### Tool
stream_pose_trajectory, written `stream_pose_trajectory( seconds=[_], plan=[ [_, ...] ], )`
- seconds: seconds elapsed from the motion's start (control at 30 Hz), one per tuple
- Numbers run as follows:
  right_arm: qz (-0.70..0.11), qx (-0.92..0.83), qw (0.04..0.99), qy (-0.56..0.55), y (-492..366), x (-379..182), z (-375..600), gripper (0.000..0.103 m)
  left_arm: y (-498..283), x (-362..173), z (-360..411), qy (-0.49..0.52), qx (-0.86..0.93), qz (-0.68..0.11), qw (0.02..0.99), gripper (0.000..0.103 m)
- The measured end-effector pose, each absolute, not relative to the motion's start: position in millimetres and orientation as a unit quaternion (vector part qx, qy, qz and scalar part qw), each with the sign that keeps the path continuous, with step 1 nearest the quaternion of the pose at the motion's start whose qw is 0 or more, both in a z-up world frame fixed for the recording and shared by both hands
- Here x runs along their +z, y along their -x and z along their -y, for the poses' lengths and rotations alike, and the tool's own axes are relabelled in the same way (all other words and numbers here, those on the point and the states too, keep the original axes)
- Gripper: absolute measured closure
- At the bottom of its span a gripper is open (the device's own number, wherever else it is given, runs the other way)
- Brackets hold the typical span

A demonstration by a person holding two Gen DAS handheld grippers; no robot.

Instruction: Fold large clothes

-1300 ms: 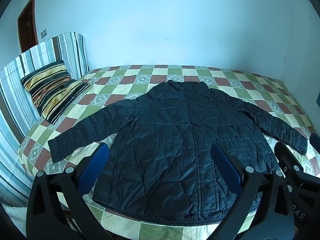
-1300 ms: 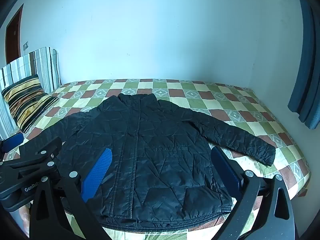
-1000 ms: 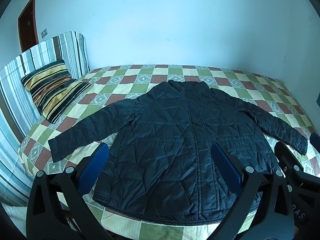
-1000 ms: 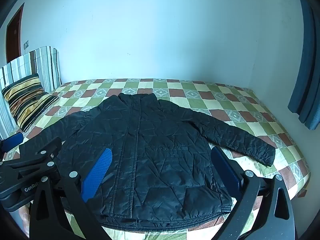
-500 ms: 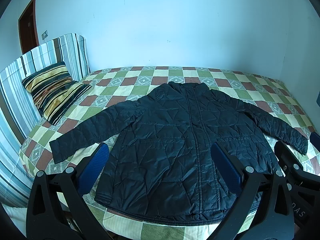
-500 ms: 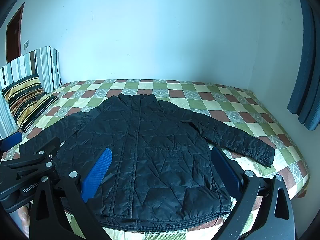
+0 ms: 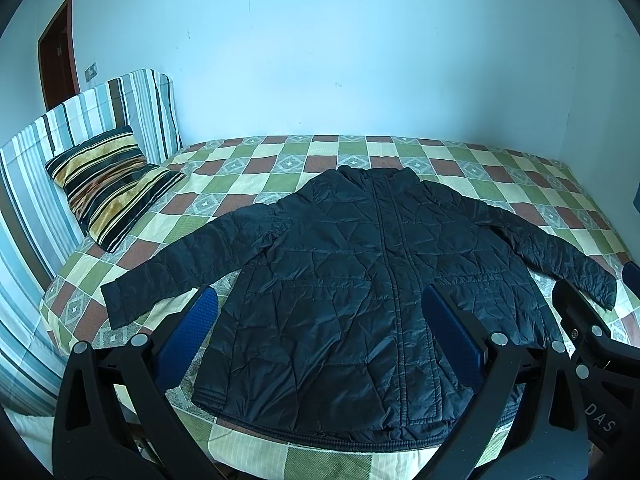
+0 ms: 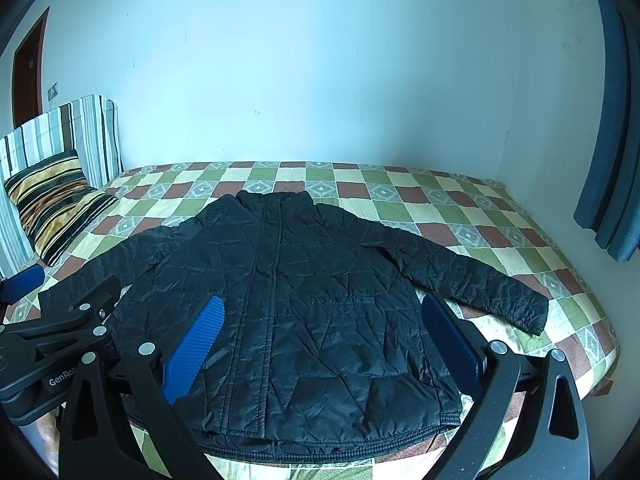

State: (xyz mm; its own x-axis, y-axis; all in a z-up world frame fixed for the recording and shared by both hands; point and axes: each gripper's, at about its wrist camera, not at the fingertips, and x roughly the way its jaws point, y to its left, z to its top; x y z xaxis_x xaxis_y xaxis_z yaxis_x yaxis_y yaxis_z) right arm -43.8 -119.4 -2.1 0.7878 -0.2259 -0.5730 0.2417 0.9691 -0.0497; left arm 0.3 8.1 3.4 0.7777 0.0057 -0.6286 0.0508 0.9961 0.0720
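At the left end of the bed (image 7: 500, 168), against the striped headboard (image 7: 80, 128), a striped pillow (image 7: 108, 188) leans, well apart from the work. My left hand-held gripper (image 7: 320, 332) hangs above the near edge of the bed with its blue pads (image 7: 188, 336) spread wide and nothing between them. Past it the black quilted jacket (image 7: 360, 280) lies flat on the checked bedspread, front up and zipped, collar toward the far edge by the wall, hem along the near edge. Its left sleeve (image 7: 180, 260) runs out toward the near left corner; its right sleeve (image 8: 472, 276) reaches toward the right edge of the bed, the cuff stopping short of it. My right hand-held gripper (image 8: 324, 332) is likewise spread and empty above the hem, and at the far right a blue curtain (image 8: 612, 140) hangs beside the bed. I judge no fold has been made yet: this is the approach before the first grasp. The next move, as I see it, calls for bringing each hand-held gripper down to a sleeve, pinching the slippery padded cloth near the cuff, and drawing the sleeve across the chest. The puffy fabric may spring back or slide, so the pinch must take a full thickness.
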Motion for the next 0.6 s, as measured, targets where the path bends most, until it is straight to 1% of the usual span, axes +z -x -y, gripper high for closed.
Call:
stream_pose_trajectory(
  seconds=[0.6],
  plan=[
    [-0.299, -0.122, 0.946, -0.01, 46.6, 4.5, 114.7, 0.005, 1.3, 16.3, -14.5, -0.045, -0.011, -0.327, 0.944, 0.002]
  ],
)
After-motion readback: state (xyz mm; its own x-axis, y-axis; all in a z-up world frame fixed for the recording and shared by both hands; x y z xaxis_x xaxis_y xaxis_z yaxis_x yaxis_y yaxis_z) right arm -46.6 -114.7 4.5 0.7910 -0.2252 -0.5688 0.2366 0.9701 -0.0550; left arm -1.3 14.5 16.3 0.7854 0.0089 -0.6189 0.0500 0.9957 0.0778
